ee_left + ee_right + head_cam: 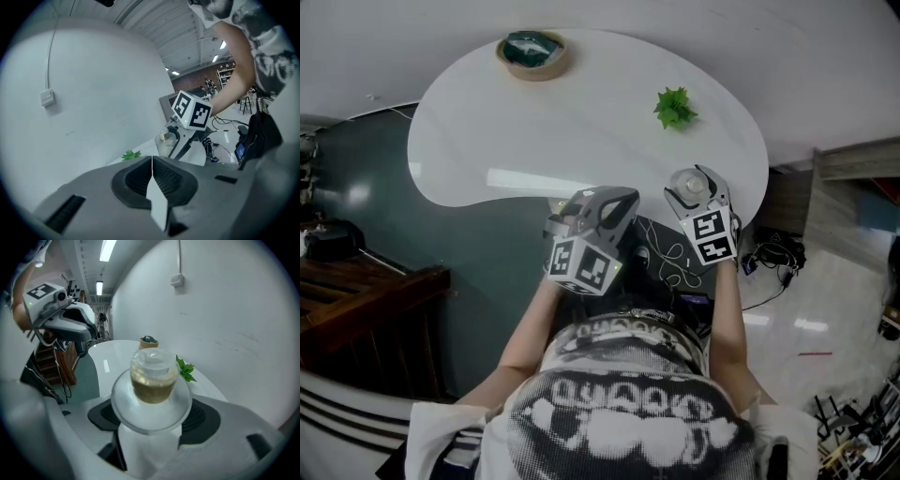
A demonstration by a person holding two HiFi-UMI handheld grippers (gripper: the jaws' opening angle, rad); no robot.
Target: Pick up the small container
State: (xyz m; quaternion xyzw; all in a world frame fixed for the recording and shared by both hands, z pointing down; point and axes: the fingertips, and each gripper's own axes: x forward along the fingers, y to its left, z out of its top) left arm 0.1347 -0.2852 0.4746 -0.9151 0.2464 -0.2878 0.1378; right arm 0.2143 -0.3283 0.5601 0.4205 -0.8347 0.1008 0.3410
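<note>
My right gripper (697, 187) (153, 414) is shut on the small container (688, 186) (153, 376), a clear lidded jar with yellowish contents. It is held in the air over the near right edge of the white table (581, 122). In the left gripper view the container (165, 140) shows under the right gripper's marker cube (192, 110). To its left at about the same height, my left gripper (614, 199) (151, 176) is shut, pads together, with nothing between them.
A small green plant (675, 108) (186, 369) (131, 154) lies on the table's right part. A tan bowl with a teal inside (532, 53) (148, 341) stands at the far edge. Dark wooden furniture (366, 291) stands at the left, and cables (675, 258) lie on the floor below the grippers.
</note>
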